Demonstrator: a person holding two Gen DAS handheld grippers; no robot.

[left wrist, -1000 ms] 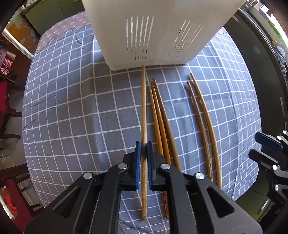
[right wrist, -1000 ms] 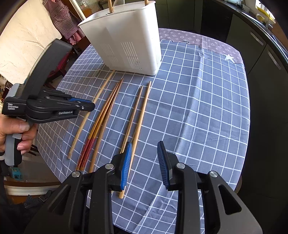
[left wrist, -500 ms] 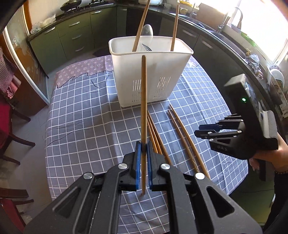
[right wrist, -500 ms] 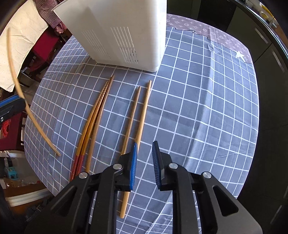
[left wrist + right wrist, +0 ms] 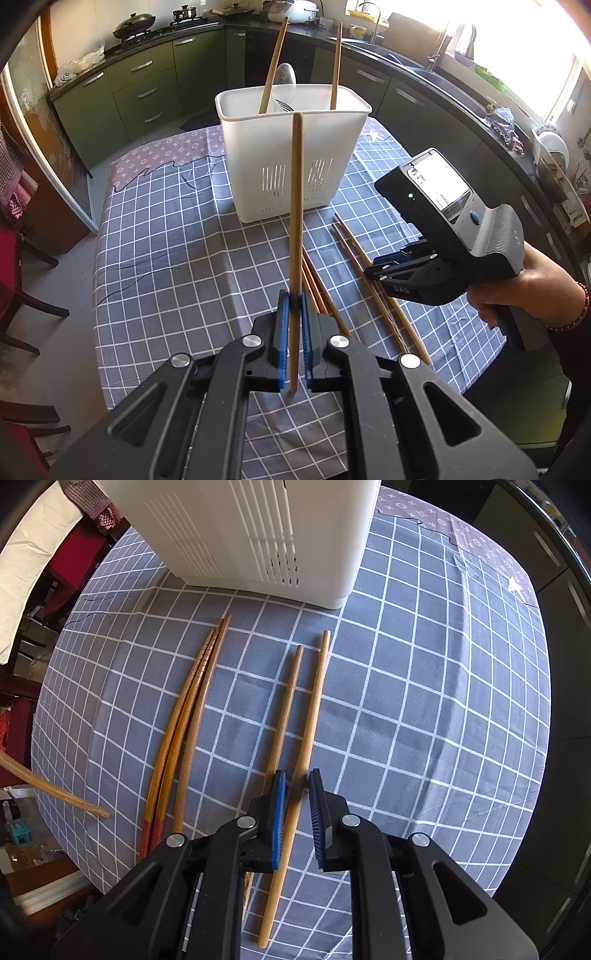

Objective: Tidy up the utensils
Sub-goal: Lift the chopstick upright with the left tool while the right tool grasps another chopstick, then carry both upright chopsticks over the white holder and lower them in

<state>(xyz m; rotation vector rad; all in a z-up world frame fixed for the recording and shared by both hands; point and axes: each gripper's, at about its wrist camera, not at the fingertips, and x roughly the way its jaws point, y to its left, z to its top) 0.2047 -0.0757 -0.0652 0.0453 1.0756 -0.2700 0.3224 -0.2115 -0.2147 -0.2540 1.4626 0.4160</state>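
Kitchen table, checked cloth (image 5: 424, 701): chopsticks going into the white bin (image 5: 291, 158).
Left claw (image 5: 293, 332) clamps one chopstick (image 5: 295, 221) pointing twelve o'clock at the bin; right claw (image 5: 297, 812), narrowed, straddles another chopstick (image 5: 303, 746) lying twelve-to-six.

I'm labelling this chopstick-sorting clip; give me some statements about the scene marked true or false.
1. The left hand-held gripper holds a chopstick off the table. True.
2. The white holder is empty. False: two chopsticks and a spoon stand in it.
3. The right hand-held gripper straddles the rightmost chopstick on the cloth. True.
4. The tablecloth is plain red. False: a blue-grey check.
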